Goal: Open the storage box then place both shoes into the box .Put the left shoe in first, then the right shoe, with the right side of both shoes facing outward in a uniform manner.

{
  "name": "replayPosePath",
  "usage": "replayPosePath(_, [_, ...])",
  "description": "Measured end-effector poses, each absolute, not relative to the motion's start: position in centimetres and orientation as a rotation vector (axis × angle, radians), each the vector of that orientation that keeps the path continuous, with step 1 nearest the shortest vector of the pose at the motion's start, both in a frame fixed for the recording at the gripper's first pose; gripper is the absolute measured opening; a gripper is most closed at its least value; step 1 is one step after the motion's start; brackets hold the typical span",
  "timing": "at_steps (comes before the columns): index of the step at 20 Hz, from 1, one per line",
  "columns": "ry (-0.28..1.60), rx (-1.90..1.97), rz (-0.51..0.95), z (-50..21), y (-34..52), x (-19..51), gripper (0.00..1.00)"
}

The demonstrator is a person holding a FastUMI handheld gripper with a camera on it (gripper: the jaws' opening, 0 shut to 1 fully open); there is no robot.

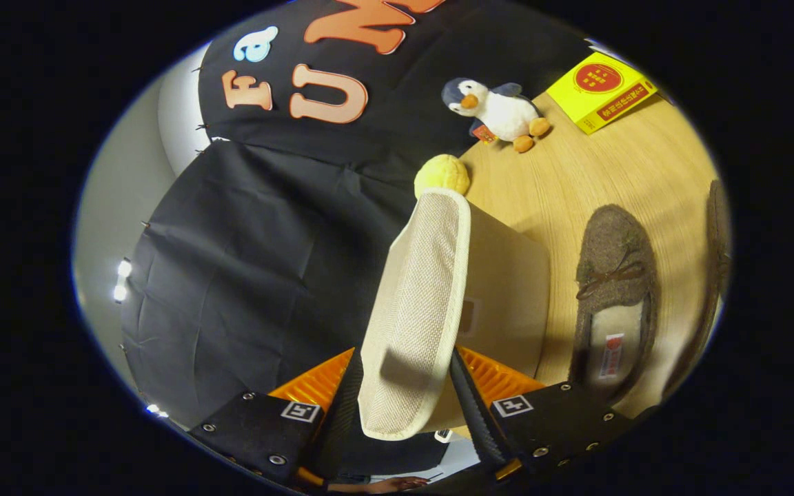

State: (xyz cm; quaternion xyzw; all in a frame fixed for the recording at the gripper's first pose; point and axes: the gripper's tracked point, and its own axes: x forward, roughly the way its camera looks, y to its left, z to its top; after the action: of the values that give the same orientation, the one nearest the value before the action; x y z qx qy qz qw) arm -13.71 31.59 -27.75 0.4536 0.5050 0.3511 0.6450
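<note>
My gripper (407,406) is shut on the beige woven lid (421,303) of the storage box, one black finger (340,413) on each side of its rimmed edge. The lid is lifted and stretches away from the fingers. The box's plain beige body (511,296) sits just beside and behind the lid on the wooden table (576,179). One brown fuzzy shoe (614,296) with a bow lies on the table beside the box, its opening toward me. The second brown shoe (714,275) lies farther out past the first, seen partly from the side.
A yellow ball (442,175) rests at the lid's far end. A penguin plush (497,110) and a yellow carton (600,89) stand farther along the table. Black cloth walls hang on the side opposite the shoes.
</note>
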Motion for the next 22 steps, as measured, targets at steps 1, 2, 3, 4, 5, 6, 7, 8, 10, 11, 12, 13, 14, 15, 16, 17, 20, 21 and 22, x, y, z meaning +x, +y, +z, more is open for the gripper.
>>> replayPosePath(1, [1.128, 1.04, 0.82, -26.4, 31.9, -13.4, 0.72])
replayPosePath(2, [1.107, 1.044, 0.839, -25.2, 32.3, -13.1, 0.7])
replayPosePath(3, [1.085, 1.039, 0.856, -24.0, 32.6, -12.9, 0.64])
replayPosePath(4, [1.065, 1.025, 0.867, -23.3, 33.1, -12.5, 0.6])
replayPosePath(5, [1.048, 1.009, 0.882, -22.5, 33.8, -12.2, 0.51])
replayPosePath(6, [1.038, 0.997, 0.902, -21.7, 34.6, -12.1, 0.47])
replayPosePath(7, [1.026, 0.993, 0.923, -20.7, 35.3, -12.1, 0.42])
replayPosePath(8, [1.014, 0.993, 0.945, -19.7, 36.2, -11.9, 0.38])
replayPosePath(10, [1.006, 0.998, 0.972, -18.1, 37.8, -11.6, 0.31])
replayPosePath(11, [1.019, 1.008, 0.99, -17.3, 38.7, -11.6, 0.27])
replayPosePath(12, [1.029, 1.013, 1.007, -16.6, 39.7, -11.5, 0.25])
replayPosePath(13, [1.034, 1.011, 1.022, -15.7, 40.5, -11.4, 0.2])
replayPosePath(14, [1.035, 1.001, 1.037, -15.0, 41.5, -11.2, 0.18])
replayPosePath(15, [1.037, 0.988, 1.054, -14.4, 42.5, -11.3, 0.17])
replayPosePath(16, [1.037, 0.969, 1.071, -13.9, 43.7, -11.2, 0.17])
replayPosePath(17, [1.039, 0.945, 1.086, -13.6, 44.9, -11.4, 0.17])
replayPosePath(20, [1.052, 0.893, 1.127, -12.7, 48.8, -11.3, 0.17])
replayPosePath(21, [1.061, 0.878, 1.134, -12.6, 50.1, -11.4, 0.18])
replayPosePath(22, [1.066, 0.861, 1.148, -12.6, 51.5, -11.7, 0.18])
